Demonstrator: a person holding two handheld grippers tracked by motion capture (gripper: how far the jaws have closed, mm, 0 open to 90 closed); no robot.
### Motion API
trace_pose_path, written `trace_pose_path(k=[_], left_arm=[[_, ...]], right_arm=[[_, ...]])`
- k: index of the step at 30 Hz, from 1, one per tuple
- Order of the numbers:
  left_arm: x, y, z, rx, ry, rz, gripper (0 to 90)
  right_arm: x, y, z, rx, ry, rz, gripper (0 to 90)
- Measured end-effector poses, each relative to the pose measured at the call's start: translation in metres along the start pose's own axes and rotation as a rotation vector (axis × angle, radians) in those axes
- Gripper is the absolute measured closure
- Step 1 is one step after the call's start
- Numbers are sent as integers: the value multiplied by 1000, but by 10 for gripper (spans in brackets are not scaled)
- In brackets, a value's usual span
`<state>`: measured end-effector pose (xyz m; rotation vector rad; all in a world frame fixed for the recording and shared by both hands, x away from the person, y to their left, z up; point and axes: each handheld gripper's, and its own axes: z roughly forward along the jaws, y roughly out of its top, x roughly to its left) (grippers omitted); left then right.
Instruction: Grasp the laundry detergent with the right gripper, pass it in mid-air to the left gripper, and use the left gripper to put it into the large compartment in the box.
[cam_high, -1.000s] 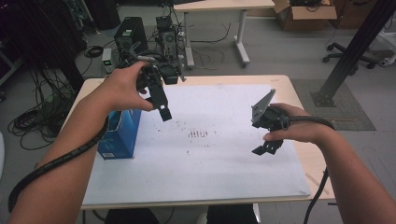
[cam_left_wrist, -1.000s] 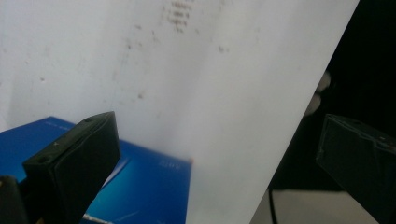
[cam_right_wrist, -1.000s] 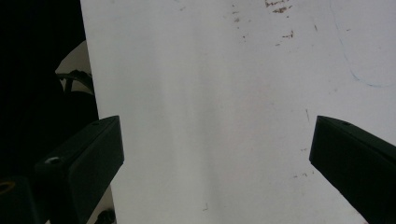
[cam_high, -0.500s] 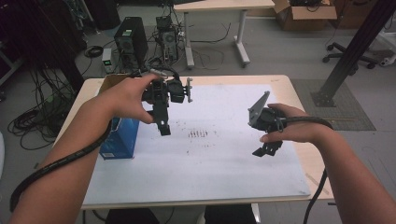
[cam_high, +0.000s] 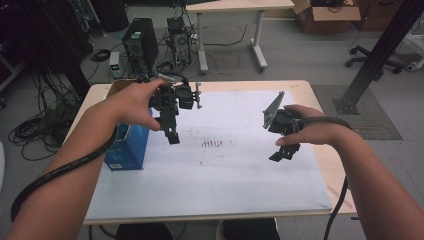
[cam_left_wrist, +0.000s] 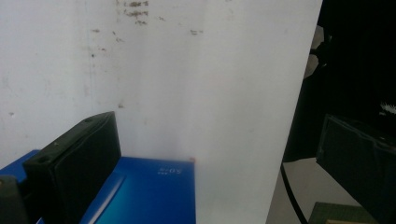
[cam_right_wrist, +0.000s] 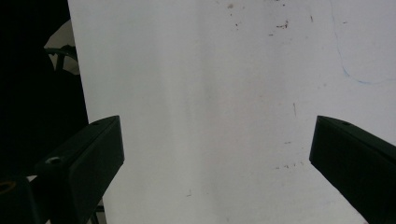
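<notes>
Both grippers held over white sheet (cam_high: 225, 170) on table (cam_high: 320, 100); blue box (cam_high: 127, 147) at sheet's left edge.

Blue box: glossy, small white print on top, too blurred to read in left gripper view. Left gripper (cam_high: 172, 132) raised just right of box, jaws spread wide, gripping nothing. Right gripper (cam_high: 285, 150) above sheet's right part, well apart from box, jaws wide apart, nothing between. Sheet w/ dark specks near centre, faint blue pen line (cam_right_wrist: 355, 77).

High view overlooks whole table (cam_high: 310, 90); both tool views face down close at its white sheet (cam_left_wrist: 210, 93).
</notes>
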<state>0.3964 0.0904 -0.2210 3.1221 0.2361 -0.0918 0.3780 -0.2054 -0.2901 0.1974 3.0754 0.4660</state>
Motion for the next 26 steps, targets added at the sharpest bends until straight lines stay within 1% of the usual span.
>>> trace_pose_path(k=[3,6,10,15,19,22,24,26], left_arm=[[2,-1,1,-10,-2,6,2],[4,0,3,-4,1,7,2],[5,0,4,-4,-1,14,2],[7,0,4,-13,0,13,2],[6,-1,4,-16,3,15,2],[5,-2,5,-21,2,12,2],[4,-2,5,-14,5,4,2],[3,-2,4,-19,5,6,2]], right_arm=[[-2,0,1,6,0,8,32],[-4,0,2,4,-2,6,31],[-4,-1,3,1,-1,11,31],[-3,-2,6,2,5,13,33],[-2,-3,7,8,3,18,33],[0,-2,7,0,0,22,32],[0,-2,7,3,-3,22,31],[2,-2,8,-2,-2,22,32]])
